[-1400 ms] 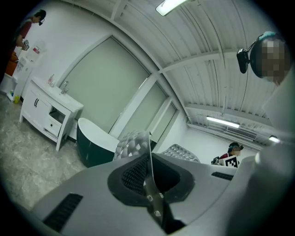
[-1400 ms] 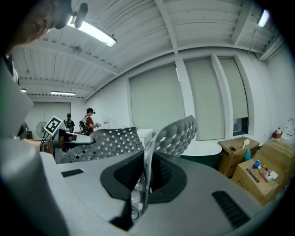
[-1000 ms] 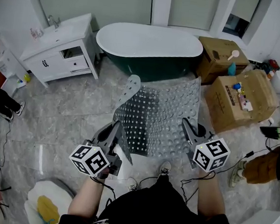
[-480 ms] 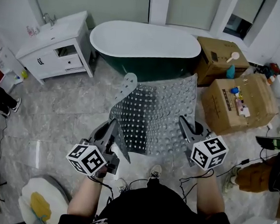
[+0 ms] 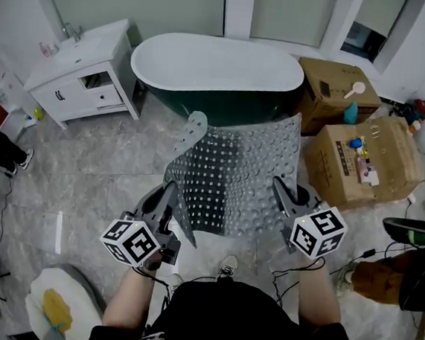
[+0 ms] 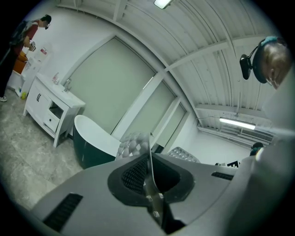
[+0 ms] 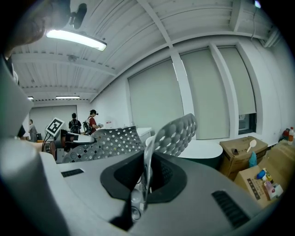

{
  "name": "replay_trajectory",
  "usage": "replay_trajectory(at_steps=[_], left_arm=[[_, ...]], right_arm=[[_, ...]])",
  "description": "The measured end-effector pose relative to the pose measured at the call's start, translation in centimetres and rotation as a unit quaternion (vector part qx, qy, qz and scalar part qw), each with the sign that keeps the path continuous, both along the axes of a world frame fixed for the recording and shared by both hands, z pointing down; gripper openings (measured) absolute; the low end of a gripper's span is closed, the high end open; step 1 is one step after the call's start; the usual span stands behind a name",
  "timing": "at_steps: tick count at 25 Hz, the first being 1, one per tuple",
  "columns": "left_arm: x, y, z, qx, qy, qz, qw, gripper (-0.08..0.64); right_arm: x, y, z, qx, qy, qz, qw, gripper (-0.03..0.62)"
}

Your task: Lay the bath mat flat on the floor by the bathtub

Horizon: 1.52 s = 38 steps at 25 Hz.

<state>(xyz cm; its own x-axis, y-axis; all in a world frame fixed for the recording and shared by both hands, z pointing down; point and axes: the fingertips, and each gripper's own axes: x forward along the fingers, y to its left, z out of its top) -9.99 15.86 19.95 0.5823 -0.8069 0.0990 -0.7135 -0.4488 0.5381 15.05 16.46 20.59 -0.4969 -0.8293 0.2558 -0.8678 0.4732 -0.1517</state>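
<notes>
Head view vs a second ago: barely shifted, still carrying bath mat (image 5: 234, 179) spread mid-frame below bathtub (image 5: 215, 65), left tongs (image 5: 170, 193) and right tongs (image 5: 279, 187) both clenched on its near edge, not yet down on floor (image 5: 100, 170).

The bath mat (image 5: 234, 179) is showing translucent grey, gridded with small square holes toward the bathtub's (image 5: 215, 63) left end and covered in round bubbles toward its right. The bathtub is gleaming white inside, dark green outside. Before it, the floor (image 5: 97, 163) is running in grey marble veining. Right of it, boxes (image 5: 363, 163) are showing brown.
</notes>
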Motion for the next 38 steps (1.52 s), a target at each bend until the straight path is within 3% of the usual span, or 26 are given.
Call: replay_trajectory(at_steps=[9,20,29,38], left_arm=[[4.3,-1.3,-0.6,-0.002,-0.004,-0.005,1.0000,0.029],[6.8,-3.9,-0.1,-0.013,0.005,0.006,0.9999,0.029],[6.4,-8.4,0.1,-0.019,0.014,0.025,0.9994,0.029],[4.0,-17.3,0.7,-0.022,0.024,0.041,0.9986,0.029]], right_arm=[[4.2,-1.5,-0.1,0.003,-0.016,-0.005,1.000,0.030],[6.7,-3.0,0.0,0.000,-0.013,-0.001,1.000,0.031],[6.3,-6.5,0.2,-0.004,-0.014,0.015,1.000,0.030],[4.0,-14.6,0.2,-0.015,-0.001,0.033,0.999,0.030]])
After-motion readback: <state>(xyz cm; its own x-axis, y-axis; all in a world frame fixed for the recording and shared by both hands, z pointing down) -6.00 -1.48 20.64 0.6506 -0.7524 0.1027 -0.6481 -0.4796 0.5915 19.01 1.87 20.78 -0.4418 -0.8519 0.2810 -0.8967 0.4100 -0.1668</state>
